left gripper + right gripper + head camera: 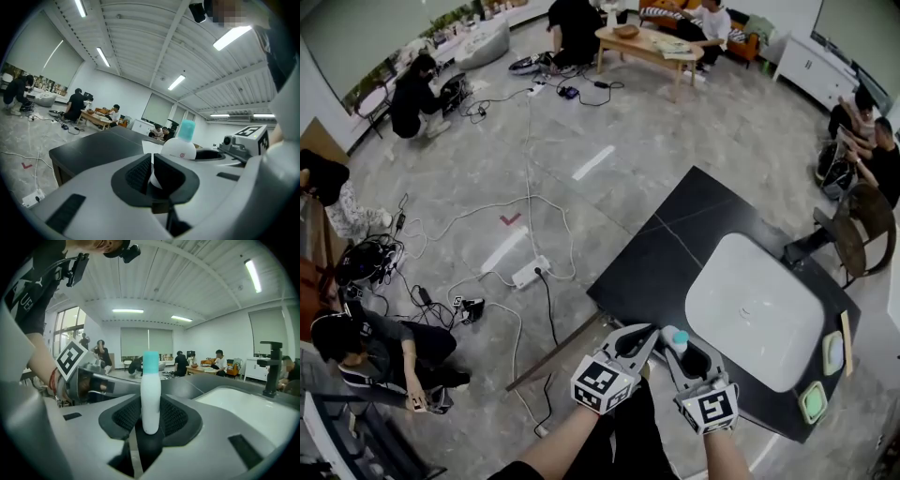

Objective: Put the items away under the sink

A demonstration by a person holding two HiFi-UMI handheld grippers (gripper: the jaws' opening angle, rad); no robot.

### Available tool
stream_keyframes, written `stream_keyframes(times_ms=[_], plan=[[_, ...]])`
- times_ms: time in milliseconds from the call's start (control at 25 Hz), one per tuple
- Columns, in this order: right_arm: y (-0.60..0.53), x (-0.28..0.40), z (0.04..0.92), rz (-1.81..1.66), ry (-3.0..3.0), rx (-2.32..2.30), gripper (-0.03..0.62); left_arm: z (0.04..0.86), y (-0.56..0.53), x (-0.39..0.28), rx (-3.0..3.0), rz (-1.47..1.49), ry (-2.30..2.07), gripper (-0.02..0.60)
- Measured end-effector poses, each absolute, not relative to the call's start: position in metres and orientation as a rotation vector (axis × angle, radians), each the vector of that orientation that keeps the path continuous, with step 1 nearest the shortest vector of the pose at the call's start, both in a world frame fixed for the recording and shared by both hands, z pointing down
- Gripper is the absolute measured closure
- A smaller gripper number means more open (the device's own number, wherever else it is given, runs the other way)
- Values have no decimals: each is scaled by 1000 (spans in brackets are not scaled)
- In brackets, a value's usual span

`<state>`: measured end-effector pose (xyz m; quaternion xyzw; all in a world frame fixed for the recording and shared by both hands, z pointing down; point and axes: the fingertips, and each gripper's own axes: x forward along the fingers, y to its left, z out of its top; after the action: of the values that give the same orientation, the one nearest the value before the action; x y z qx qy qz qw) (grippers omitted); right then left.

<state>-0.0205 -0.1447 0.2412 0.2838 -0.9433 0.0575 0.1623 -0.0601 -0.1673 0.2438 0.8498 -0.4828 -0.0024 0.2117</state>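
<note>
Right claw is closest to you and is clamped on the bottle, white body with a teal cap, pads pressing both sides low on the body. The bottle's long axis stands upright, square across the jaw line, cap up and clear of the pads. From the head view the bottle sits at the near edge of the black bench, on the near-left side of the white sink. Left claw is fully closed on nothing, just beside the bottle on its left, tip aimed at it. What matters next: the space under the sink lies below and on your side of the bench edge, and no view shows its door or opening. My read is that the right claw takes the bottle down and in, and the free left claw is the nearer one for any door. Watch the cap against the bench edge as you drop.
</note>
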Motion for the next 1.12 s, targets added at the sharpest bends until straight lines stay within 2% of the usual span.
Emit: stream_keyframes(times_ms=[360,1120], plan=[[-149,-23,246,232,-2614,852,445,244,-156,-53,2379,14,-1322,572],[-136,-12,247,234,-2610,1036,454,241,-87,-87,2354,10,-1361,574]])
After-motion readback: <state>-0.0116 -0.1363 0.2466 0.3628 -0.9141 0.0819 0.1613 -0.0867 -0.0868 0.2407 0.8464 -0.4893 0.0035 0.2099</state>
